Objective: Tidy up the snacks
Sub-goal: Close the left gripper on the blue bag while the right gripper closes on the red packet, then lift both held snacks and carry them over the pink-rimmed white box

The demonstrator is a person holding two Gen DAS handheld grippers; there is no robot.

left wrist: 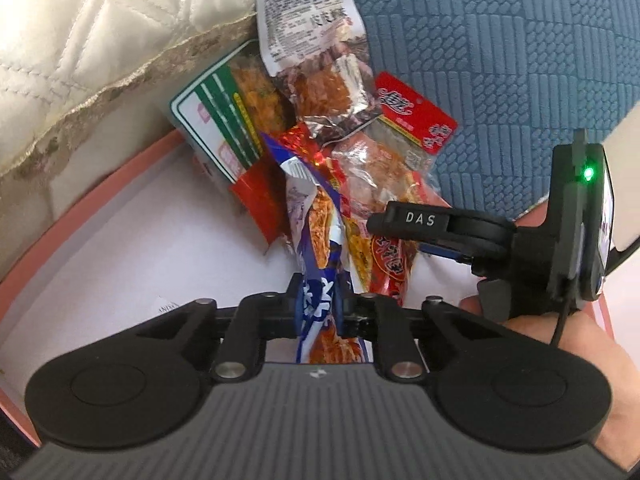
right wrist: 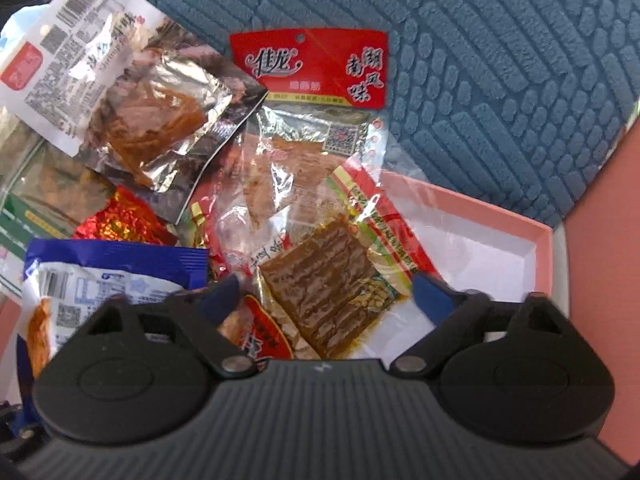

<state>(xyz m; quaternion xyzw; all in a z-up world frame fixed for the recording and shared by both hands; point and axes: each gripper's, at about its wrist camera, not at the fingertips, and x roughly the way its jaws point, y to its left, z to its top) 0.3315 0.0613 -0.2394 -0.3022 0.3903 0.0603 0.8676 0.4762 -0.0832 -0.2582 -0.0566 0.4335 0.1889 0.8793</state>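
— Between the left gripper's (left wrist: 318,312) pads sits the blue-and-white snack packet (left wrist: 316,248), pinched tight at its near end; the rest of it trails forward onto the pile.

— And the right gripper (right wrist: 324,296)?

— Roughly half open, nothing held. It straddles the clear packet of brown strips (right wrist: 332,280), a blue pad on either side and neither pressing on it that I can see. Just ahead of it lies the red-topped packet (right wrist: 308,64), partly over the box edge on the blue textured mat (right wrist: 500,60).

— Where's everything sitting?

— Heaped in the far end of a pink box (left wrist: 100,184) with a white floor. A silver-and-white packet (left wrist: 312,40) leans furthest ahead of the left gripper, and a green-edged one (left wrist: 216,112) lies forward and to its left, against a quilted cream cushion (left wrist: 100,40).

— So how to do this well?

— I'd lift the blue packet slowly and straight, since the red foil wrapper (left wrist: 256,200) beside it overlaps and could drag along. The right one should close squarely across the brown packet's width, not on a slippery corner, before anything rises.
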